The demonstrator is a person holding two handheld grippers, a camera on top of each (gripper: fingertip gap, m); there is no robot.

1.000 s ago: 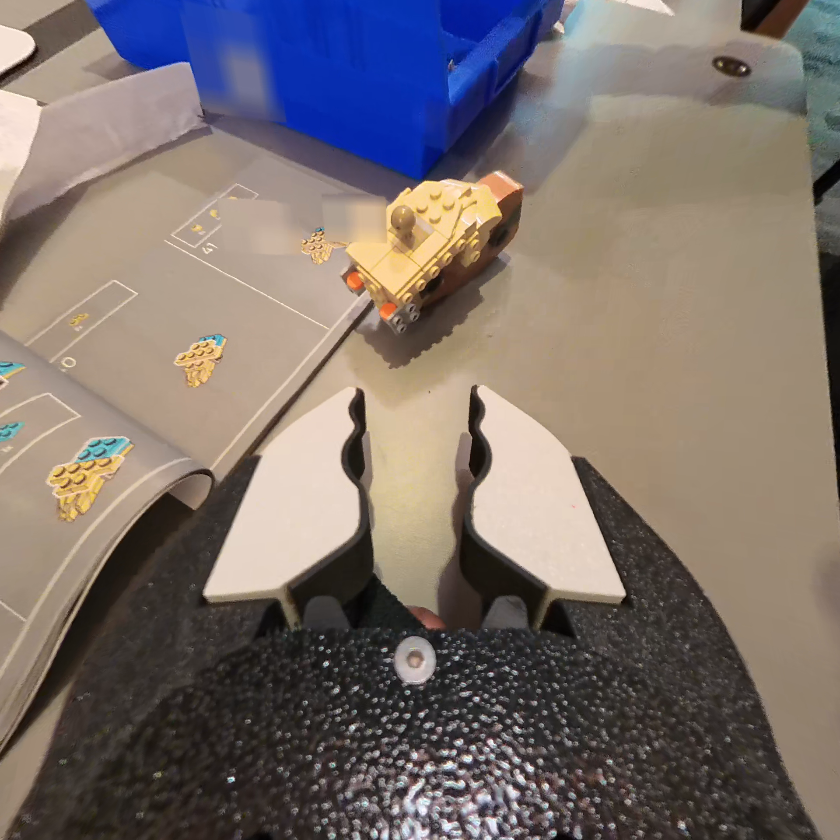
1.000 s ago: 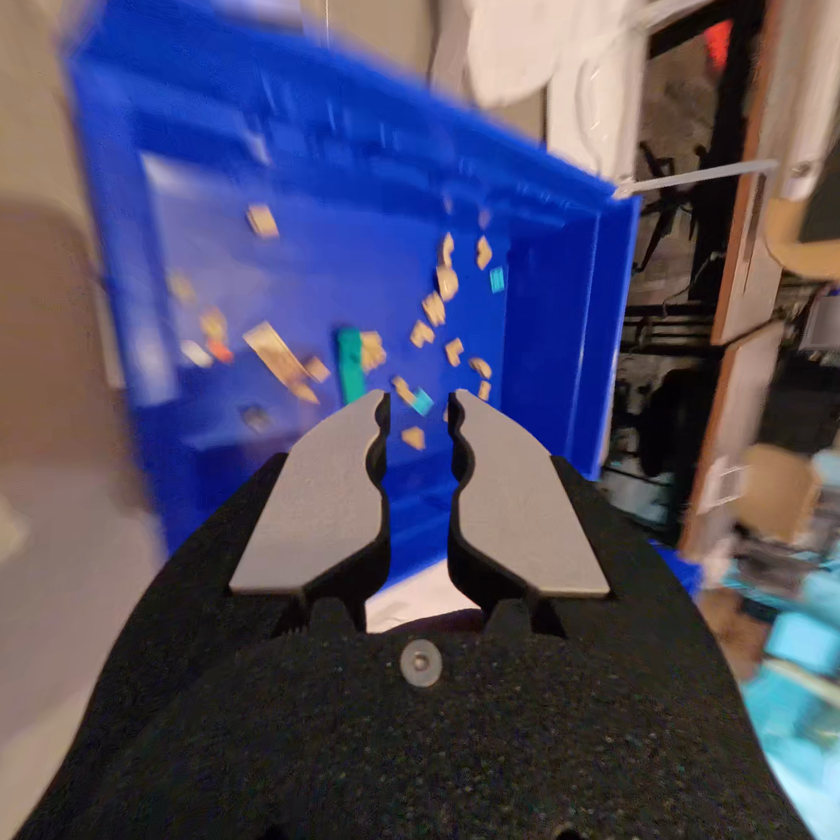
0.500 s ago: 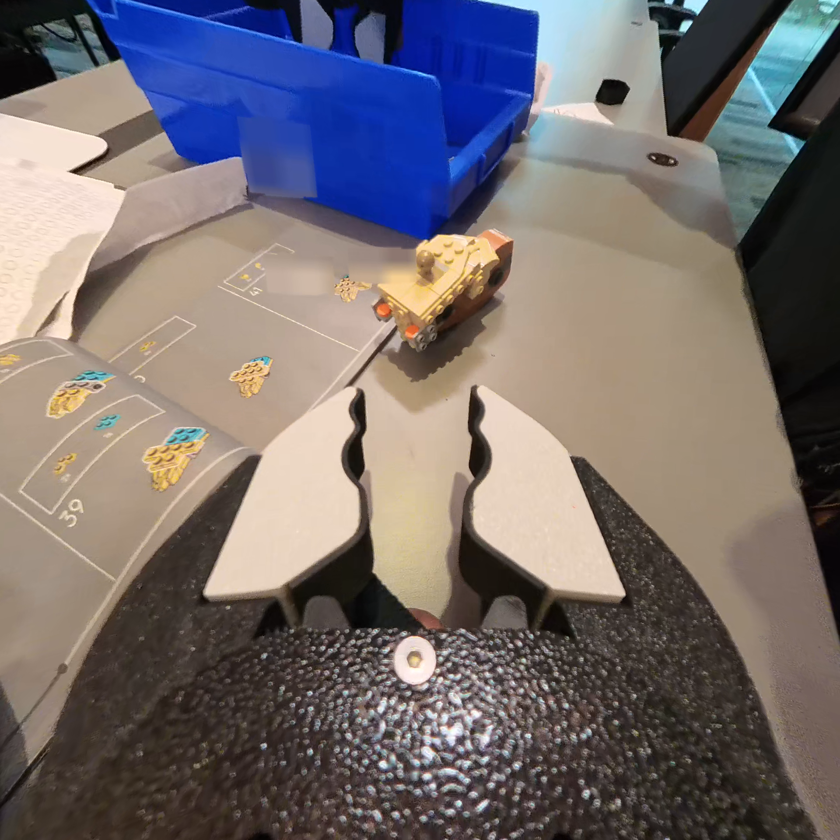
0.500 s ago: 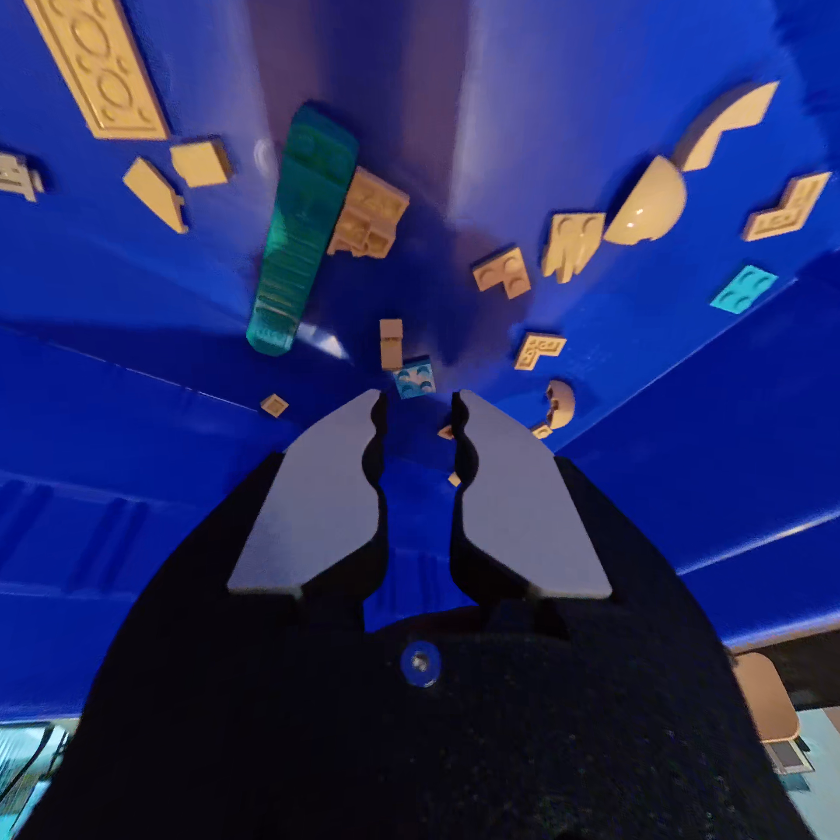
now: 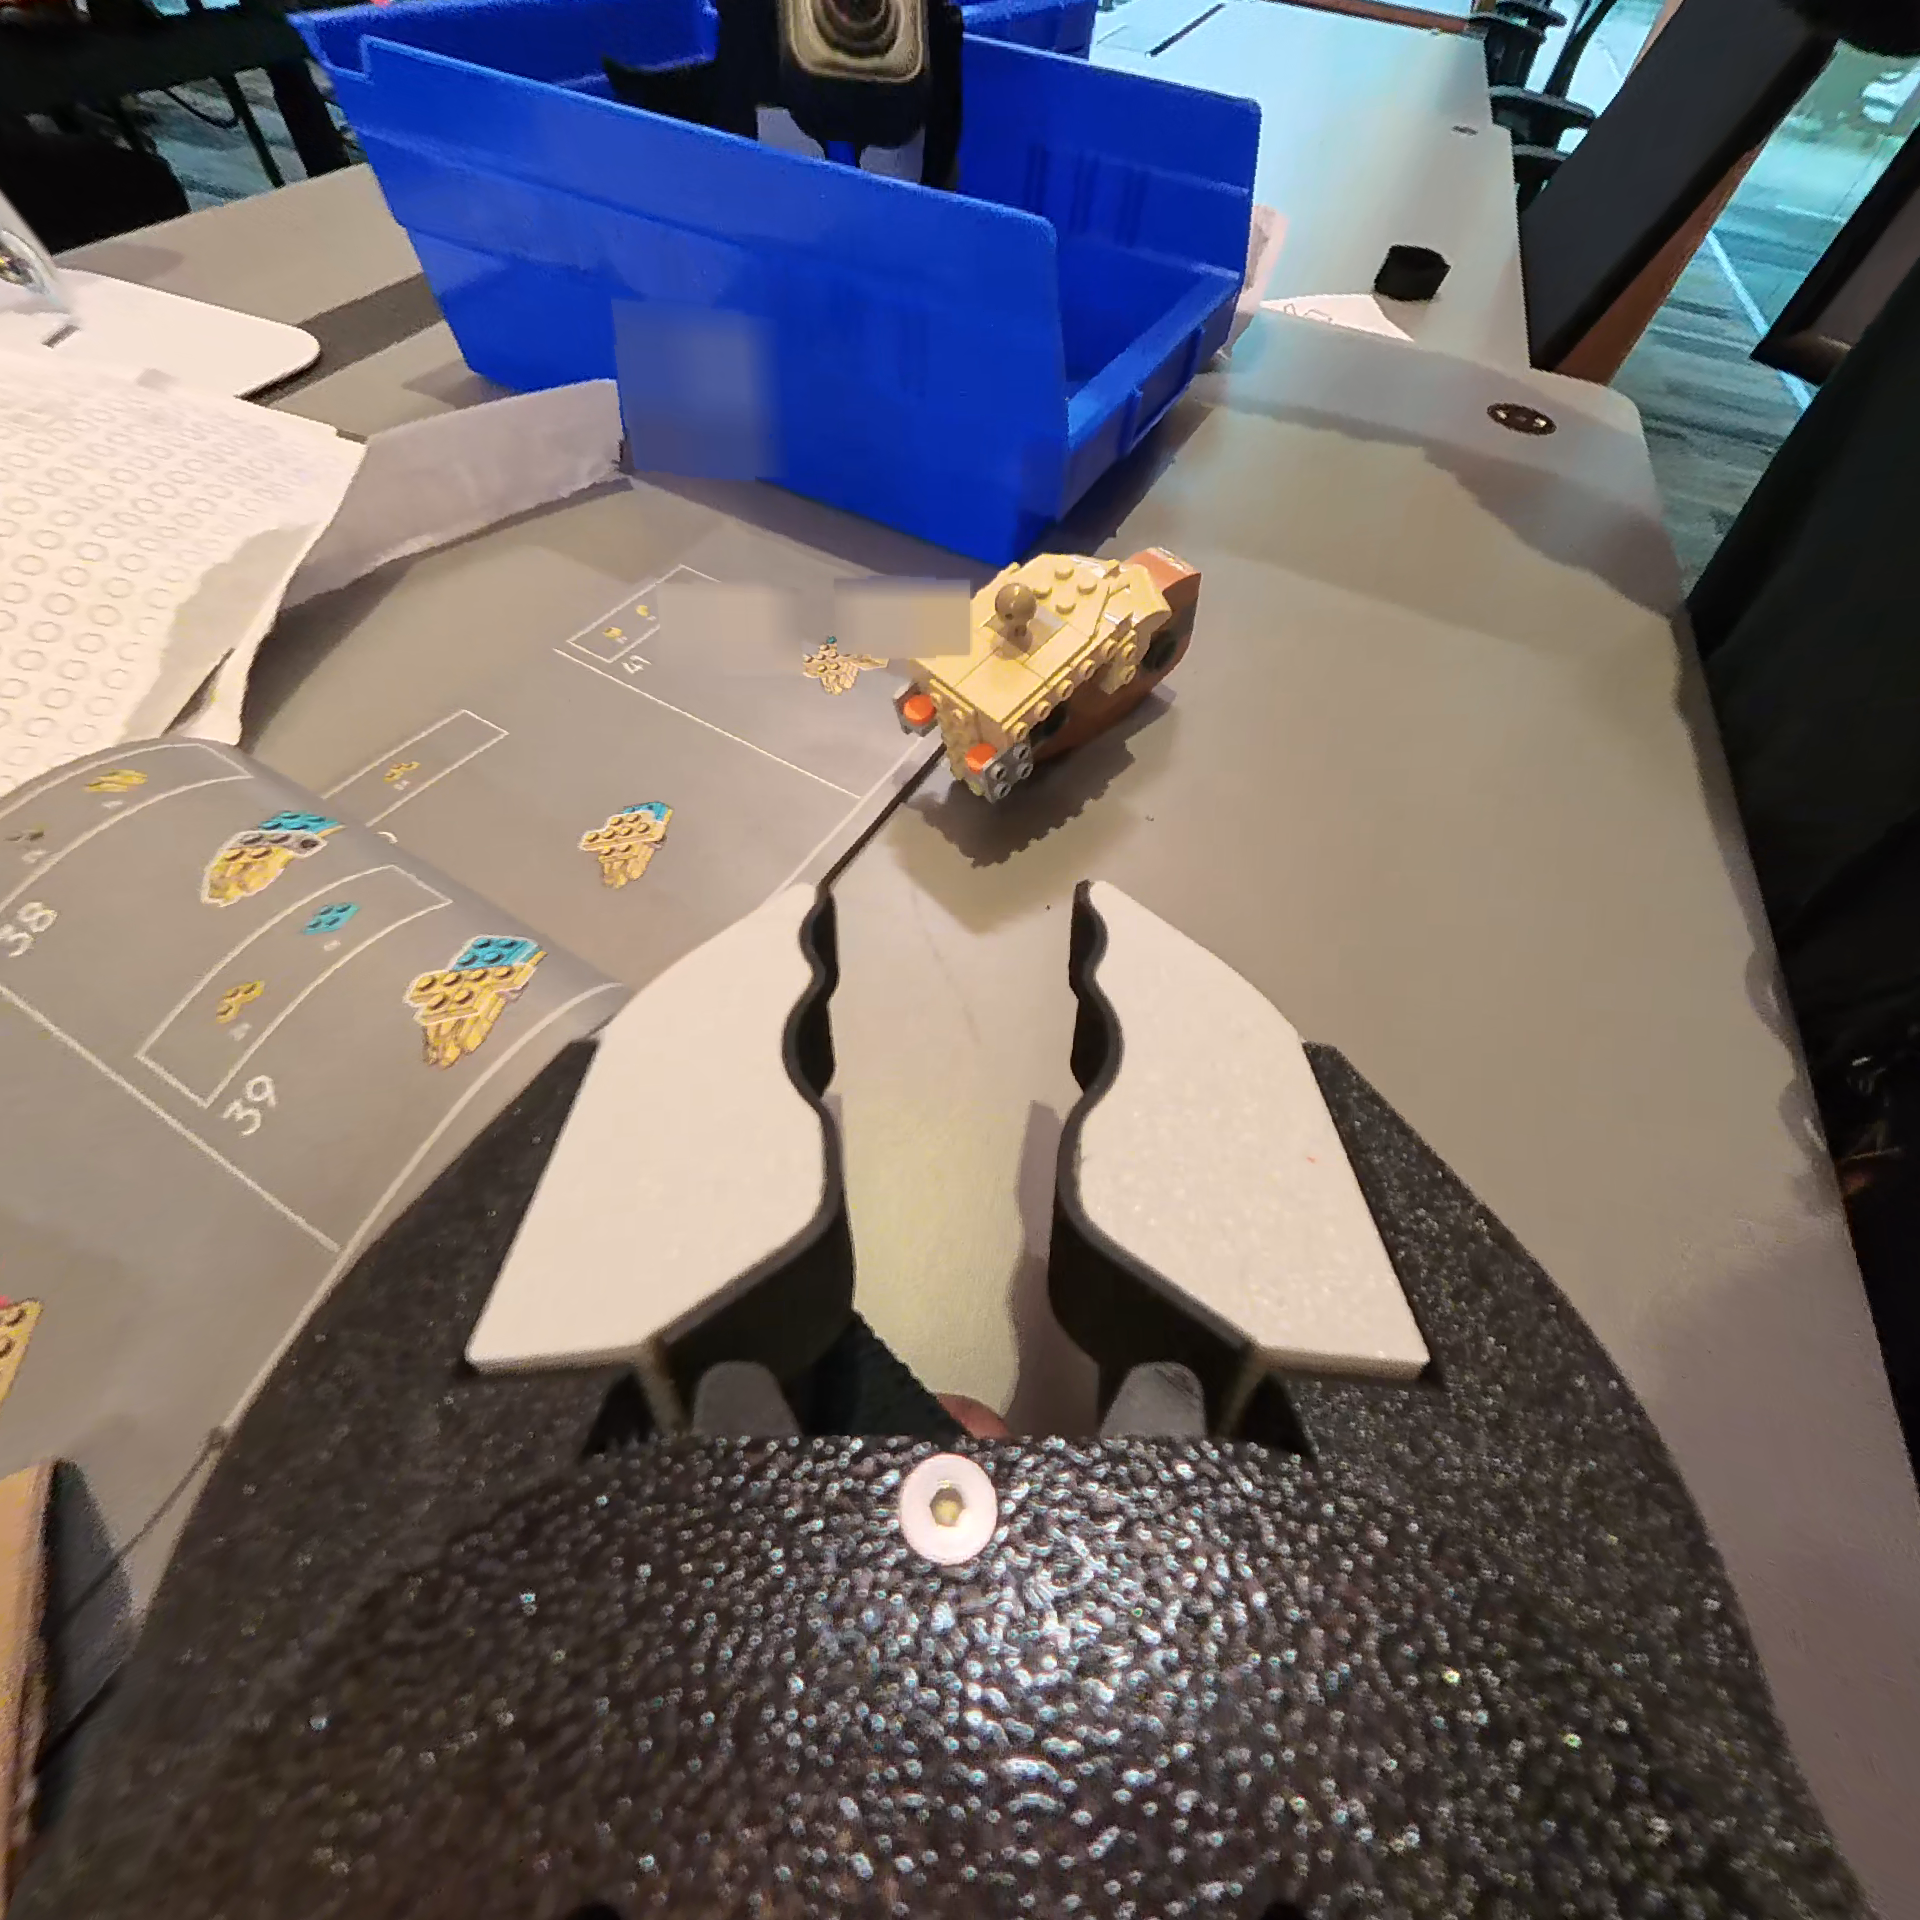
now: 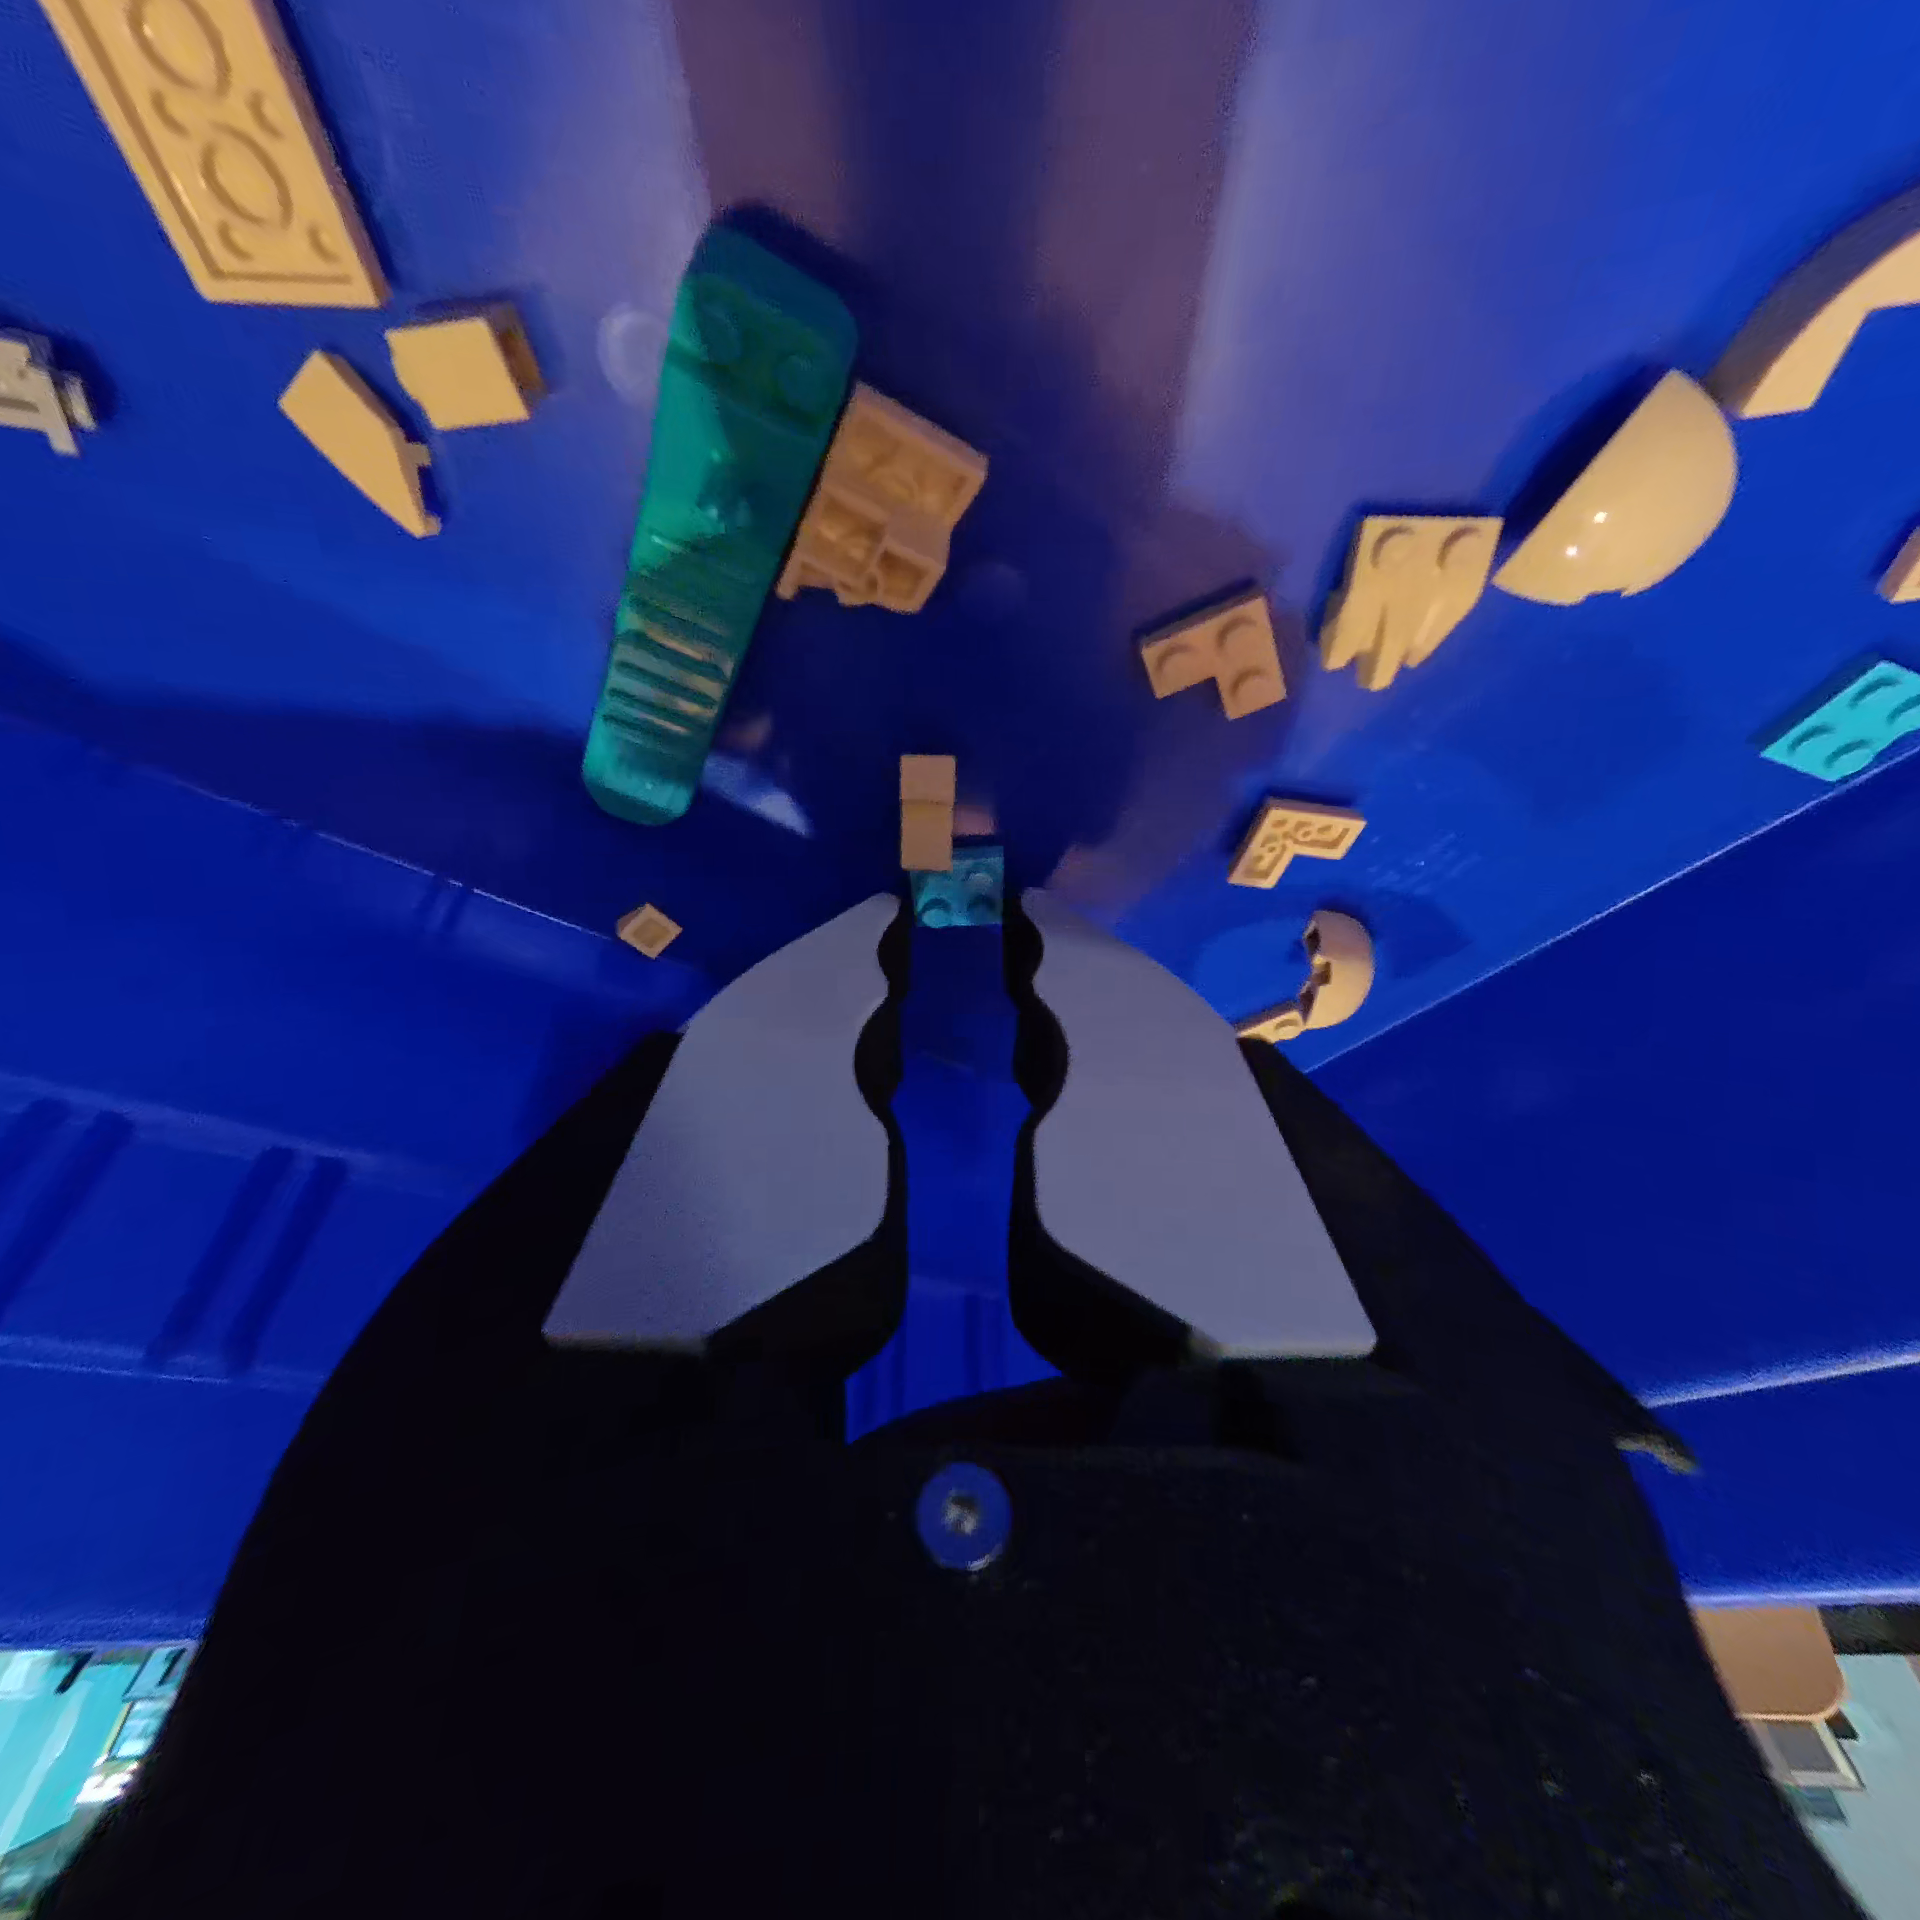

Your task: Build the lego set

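**Right tongs reaching into the blue bin, left tongs waiting over the table**

While the left gripper (image 5: 951,899) is hovering above the grey table (image 5: 1403,935) with its jaws spread wide and nothing between them, the half-built tan model (image 5: 1049,670) is sitting just ahead of it, resting at the edge of the open instruction booklet (image 5: 436,831) and close in front of the blue bin (image 5: 862,343). Over in the bin (image 6: 1558,1143), the right gripper (image 6: 958,906) is pointing down among scattered tan pieces, jaws narrowly parted, and a small turquoise plate (image 6: 961,883) is lying right at its tips, a small tan brick (image 6: 925,810) touching it. A green brick separator (image 6: 717,520) is lying just beyond, whether the tips are actually gripping that plate I cannot tell
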